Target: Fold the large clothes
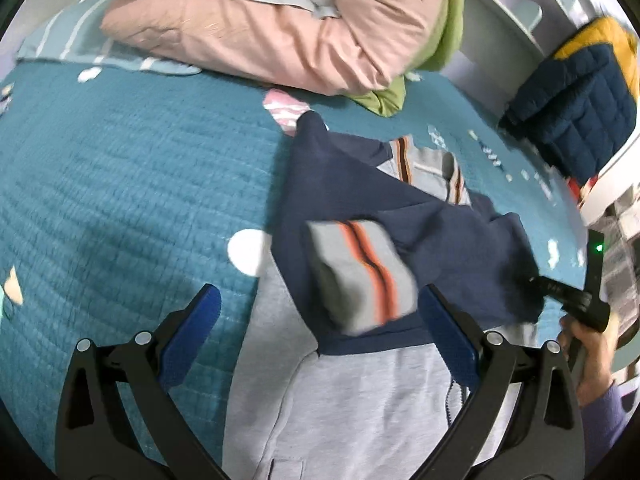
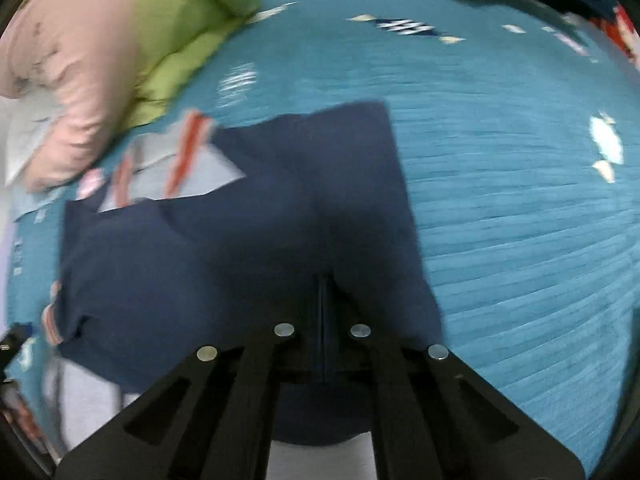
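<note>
Jacket (image 1: 360,400) lay on bed (image 1: 120,200), collar far. Right claw (image 2: 325,320) clamped navy sleeve (image 2: 260,220) at right edge. Left claw (image 1: 316,316) gaped wide, empty, above striped cuff (image 1: 360,276), nearer body.

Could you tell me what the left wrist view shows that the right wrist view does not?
Only the left wrist view shows the open left gripper, the grey striped cuff lying folded on the jacket, the jacket's grey body, and the quilted navy-and-yellow coat off to the side. Only the right wrist view shows the right gripper shut on the navy sleeve. Both show the teal bedspread and the pink and green bedding.
</note>
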Demonstrator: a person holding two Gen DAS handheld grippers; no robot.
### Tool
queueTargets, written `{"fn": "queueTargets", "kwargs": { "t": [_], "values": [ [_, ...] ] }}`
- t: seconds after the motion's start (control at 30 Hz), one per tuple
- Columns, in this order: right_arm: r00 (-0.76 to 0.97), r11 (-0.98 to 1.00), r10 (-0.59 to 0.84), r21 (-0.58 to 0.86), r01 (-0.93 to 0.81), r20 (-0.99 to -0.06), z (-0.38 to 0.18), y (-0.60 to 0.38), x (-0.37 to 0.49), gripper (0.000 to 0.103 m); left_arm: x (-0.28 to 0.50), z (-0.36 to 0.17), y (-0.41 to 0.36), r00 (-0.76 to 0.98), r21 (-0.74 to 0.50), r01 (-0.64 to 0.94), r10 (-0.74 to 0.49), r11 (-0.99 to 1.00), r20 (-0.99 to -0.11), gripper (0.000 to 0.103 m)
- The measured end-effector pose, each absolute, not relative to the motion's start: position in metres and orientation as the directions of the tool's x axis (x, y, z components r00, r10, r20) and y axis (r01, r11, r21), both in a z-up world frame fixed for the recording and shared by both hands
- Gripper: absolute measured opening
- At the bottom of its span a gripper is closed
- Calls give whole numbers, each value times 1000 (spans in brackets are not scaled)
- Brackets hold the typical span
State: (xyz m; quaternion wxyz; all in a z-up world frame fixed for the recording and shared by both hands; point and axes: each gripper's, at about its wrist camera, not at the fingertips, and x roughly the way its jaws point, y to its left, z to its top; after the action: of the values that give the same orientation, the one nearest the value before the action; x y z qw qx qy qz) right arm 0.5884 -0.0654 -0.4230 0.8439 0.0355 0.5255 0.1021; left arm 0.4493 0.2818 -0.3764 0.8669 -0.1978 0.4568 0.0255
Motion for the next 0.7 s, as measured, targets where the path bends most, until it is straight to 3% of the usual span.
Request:
{"fn": "queueTargets", "kwargs": {
  "t": [0.13,0.2,0.37,0.57,0.63,0.7],
  "values": [
    [389,960,281,260,-107,-877,-436,-82,596,0,471,-381,269,553,-281,-218,-120,935,-824,98],
    [389,961,272,229,-154,-880,-426,-73,592,5,482,-382,264,543,-285,-203,-135,937,-829,98],
    [429,922,387,331,-203,-816,-390,-77,582,6,504,-377,245,524,-289,-131,-181,948,-832,98],
    [365,924,381,339,-176,-849,-405,-90,603,4,543,-374,256,494,-203,-144,-107,969,-863,98],
    [408,926,376,337,-167,-832,-388,-94,611,14,555,-373,276,495,-222,-190,-102,956,-863,98],
    [425,926,377,346,-151,-823,-379,-95,627,34,572,-378,296,477,-252,-240,-112,937,-871,98]
  ]
}}
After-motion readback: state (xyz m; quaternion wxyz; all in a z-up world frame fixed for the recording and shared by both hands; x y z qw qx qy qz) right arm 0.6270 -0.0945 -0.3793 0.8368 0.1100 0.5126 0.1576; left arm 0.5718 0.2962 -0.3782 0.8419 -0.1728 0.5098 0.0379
